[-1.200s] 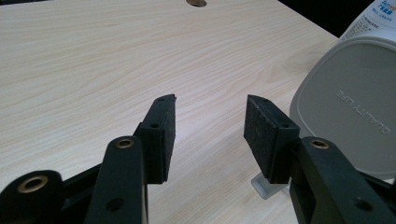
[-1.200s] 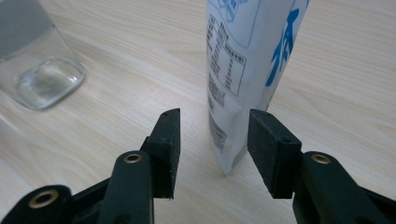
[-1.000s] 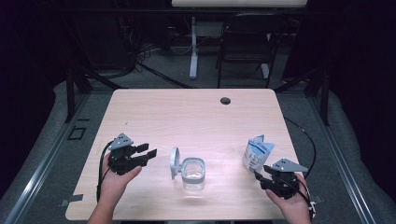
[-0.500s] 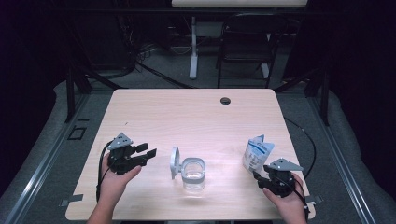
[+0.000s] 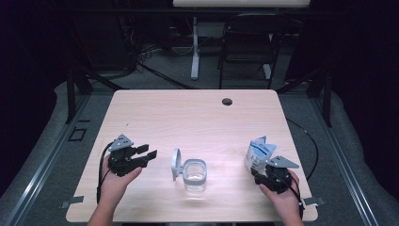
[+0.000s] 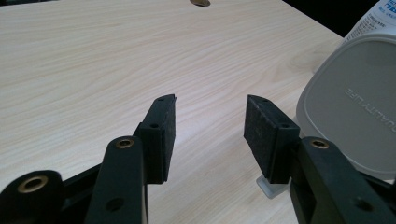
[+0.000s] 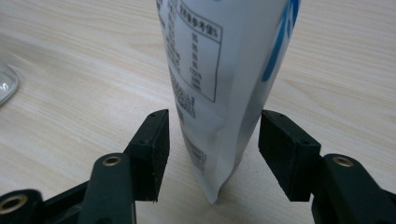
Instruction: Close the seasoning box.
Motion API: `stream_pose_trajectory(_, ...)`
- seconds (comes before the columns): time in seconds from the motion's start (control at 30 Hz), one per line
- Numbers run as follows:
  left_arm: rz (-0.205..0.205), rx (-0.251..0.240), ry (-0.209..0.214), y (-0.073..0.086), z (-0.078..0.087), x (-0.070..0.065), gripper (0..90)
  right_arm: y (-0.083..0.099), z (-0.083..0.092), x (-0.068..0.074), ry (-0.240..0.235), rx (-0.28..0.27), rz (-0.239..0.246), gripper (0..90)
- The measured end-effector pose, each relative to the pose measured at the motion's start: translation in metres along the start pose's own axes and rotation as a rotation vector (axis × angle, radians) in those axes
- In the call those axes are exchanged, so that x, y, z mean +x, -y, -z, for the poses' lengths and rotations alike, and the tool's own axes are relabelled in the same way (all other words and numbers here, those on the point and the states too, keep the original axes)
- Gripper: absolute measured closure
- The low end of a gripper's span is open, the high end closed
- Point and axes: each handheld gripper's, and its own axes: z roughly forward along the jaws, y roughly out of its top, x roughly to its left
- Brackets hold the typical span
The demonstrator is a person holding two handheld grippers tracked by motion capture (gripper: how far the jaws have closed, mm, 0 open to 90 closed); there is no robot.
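A white and blue pouch (image 5: 259,153) stands upright near the table's right edge. My right gripper (image 5: 259,170) is just behind it. In the right gripper view the pouch (image 7: 219,70) rises between the pads of the right gripper (image 7: 212,130), whose jaws have just been opening and do not press on it. A clear jar (image 5: 194,173) sits at the front middle with its grey lid (image 5: 176,162) flipped up on its left. My left gripper (image 5: 149,150) rests left of the jar, open and empty. In its own view the left gripper (image 6: 210,116) has the lid (image 6: 355,107) close on the right.
The light wooden table (image 5: 188,117) has a dark cable hole (image 5: 227,101) near its far edge. A chair (image 5: 244,52) and a stand's post (image 5: 194,47) are on the floor beyond. Cables trail from both grippers off the front edge.
My right hand has sunk a little toward the front edge and its jaws have spread wider around the pouch. The left hand, the jar and the pouch have stayed put.
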Motion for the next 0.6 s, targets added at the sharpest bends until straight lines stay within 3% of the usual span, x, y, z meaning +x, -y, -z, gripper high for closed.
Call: stream_pose_trajectory(0.6,0.008,-0.004,-0.008,0.002,0.0,0.004,54.0,0.003,-0.016,0.003,0.032,-0.044,-0.012,38.7)
